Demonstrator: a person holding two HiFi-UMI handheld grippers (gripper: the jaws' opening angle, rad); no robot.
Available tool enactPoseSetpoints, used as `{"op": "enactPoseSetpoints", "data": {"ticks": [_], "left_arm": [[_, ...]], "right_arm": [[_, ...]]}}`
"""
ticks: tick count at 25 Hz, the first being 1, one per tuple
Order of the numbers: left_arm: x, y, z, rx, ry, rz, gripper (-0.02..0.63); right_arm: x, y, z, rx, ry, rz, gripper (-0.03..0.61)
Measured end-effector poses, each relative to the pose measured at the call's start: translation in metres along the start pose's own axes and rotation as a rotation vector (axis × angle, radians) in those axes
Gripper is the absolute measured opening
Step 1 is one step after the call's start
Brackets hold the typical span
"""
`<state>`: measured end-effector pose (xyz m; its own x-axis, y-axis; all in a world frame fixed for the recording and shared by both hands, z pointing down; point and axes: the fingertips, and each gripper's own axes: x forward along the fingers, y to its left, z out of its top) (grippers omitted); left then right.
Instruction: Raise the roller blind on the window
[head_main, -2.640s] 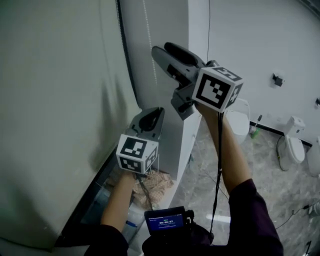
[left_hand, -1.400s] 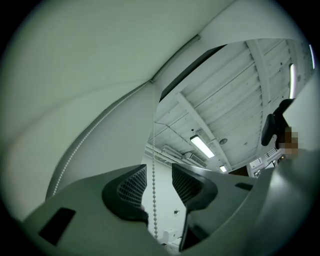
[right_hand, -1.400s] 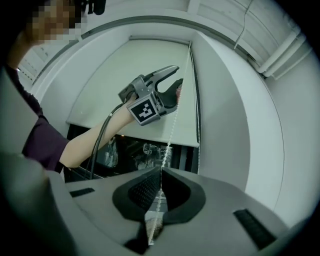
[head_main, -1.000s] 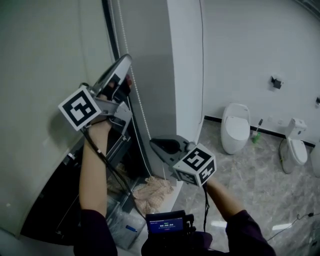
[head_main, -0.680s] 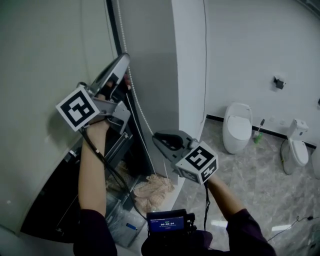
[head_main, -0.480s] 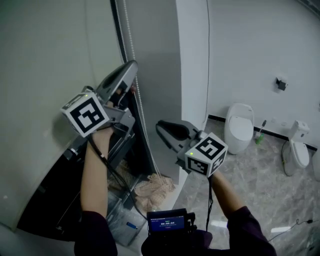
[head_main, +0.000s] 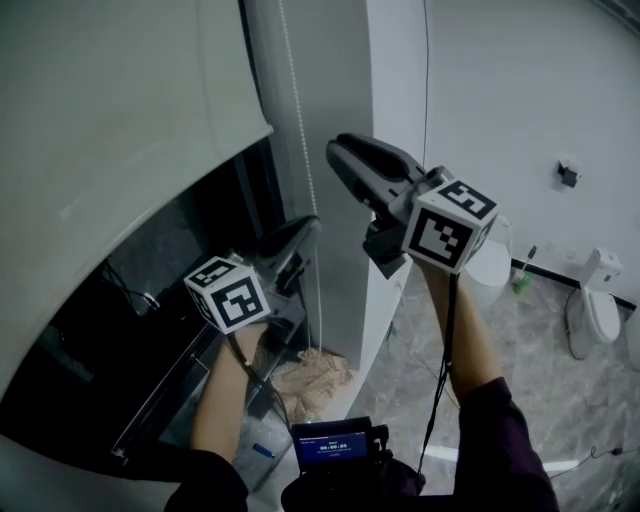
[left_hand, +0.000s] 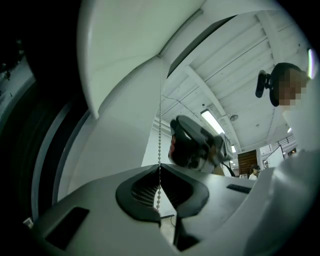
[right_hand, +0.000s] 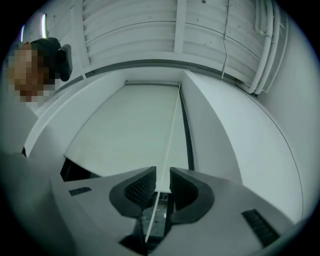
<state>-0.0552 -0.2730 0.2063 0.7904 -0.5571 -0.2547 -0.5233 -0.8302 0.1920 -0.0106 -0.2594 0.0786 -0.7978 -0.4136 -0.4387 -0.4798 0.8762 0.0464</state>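
The pale roller blind (head_main: 120, 110) hangs at the upper left, its bottom edge curled above the dark window opening (head_main: 150, 300). A white bead chain (head_main: 300, 150) runs down beside the frame. My left gripper (head_main: 305, 225) is low and shut on the chain (left_hand: 159, 150), which is pinched at the jaw tips (left_hand: 160, 167). My right gripper (head_main: 335, 150) is higher up, just right of the chain. Its jaws (right_hand: 162, 172) are opening: the chain (right_hand: 172, 130) runs through the narrow gap and neither pad presses on it.
A white wall pillar (head_main: 390, 120) stands right of the window. A crumpled cloth (head_main: 305, 375) lies below on the sill. Toilets (head_main: 590, 300) stand on the marble floor at the right. A small screen device (head_main: 335, 440) is at my chest.
My left gripper has come down with the chain while the right gripper rose above it. The blind's bottom edge has gone up, baring more dark window. The right jaws have parted.
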Motion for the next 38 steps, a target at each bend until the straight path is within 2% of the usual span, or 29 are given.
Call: {"op": "enactPoseSetpoints", "data": {"ticks": [3, 7, 9, 12, 15, 18, 22, 26, 28, 31, 38], "left_arm": [[-0.008, 0.004, -0.046, -0.039, 0.054, 0.010, 0.018], [-0.027, 0.015, -0.109, -0.102, 0.120, 0.022, 0.018], [-0.031, 0.015, -0.126, -0.123, 0.138, 0.025, 0.018], [-0.031, 0.009, -0.132, -0.125, 0.142, 0.022, 0.018], [-0.031, 0.007, -0.130, -0.099, 0.148, 0.025, 0.018], [-0.031, 0.007, -0.128, -0.107, 0.142, 0.024, 0.018], [-0.032, 0.007, -0.128, -0.113, 0.138, 0.025, 0.018], [-0.036, 0.015, -0.128, -0.065, 0.145, 0.054, 0.020], [-0.040, 0.022, -0.121, -0.062, 0.113, 0.061, 0.020], [-0.044, 0.031, -0.088, -0.060, 0.030, 0.070, 0.021], [-0.047, 0.034, 0.009, 0.072, -0.093, 0.080, 0.021]], "right_arm": [[0.015, -0.007, 0.017, 0.031, -0.019, 0.011, 0.066], [0.037, -0.005, 0.011, 0.013, 0.002, 0.023, 0.067], [0.045, -0.008, 0.006, 0.009, 0.019, 0.017, 0.067], [0.051, -0.016, -0.001, 0.003, 0.048, 0.007, 0.067], [0.054, -0.017, -0.004, -0.018, 0.064, -0.002, 0.064], [0.055, -0.016, -0.004, -0.036, 0.078, -0.006, 0.025], [0.055, -0.016, -0.004, -0.040, 0.084, -0.010, 0.019], [0.054, -0.019, -0.004, -0.058, 0.074, -0.032, 0.017], [0.054, -0.022, -0.005, -0.071, 0.071, -0.047, 0.017], [0.051, -0.022, -0.012, -0.092, 0.098, -0.049, 0.017], [0.025, -0.008, -0.069, -0.103, 0.168, -0.056, 0.017]]}}
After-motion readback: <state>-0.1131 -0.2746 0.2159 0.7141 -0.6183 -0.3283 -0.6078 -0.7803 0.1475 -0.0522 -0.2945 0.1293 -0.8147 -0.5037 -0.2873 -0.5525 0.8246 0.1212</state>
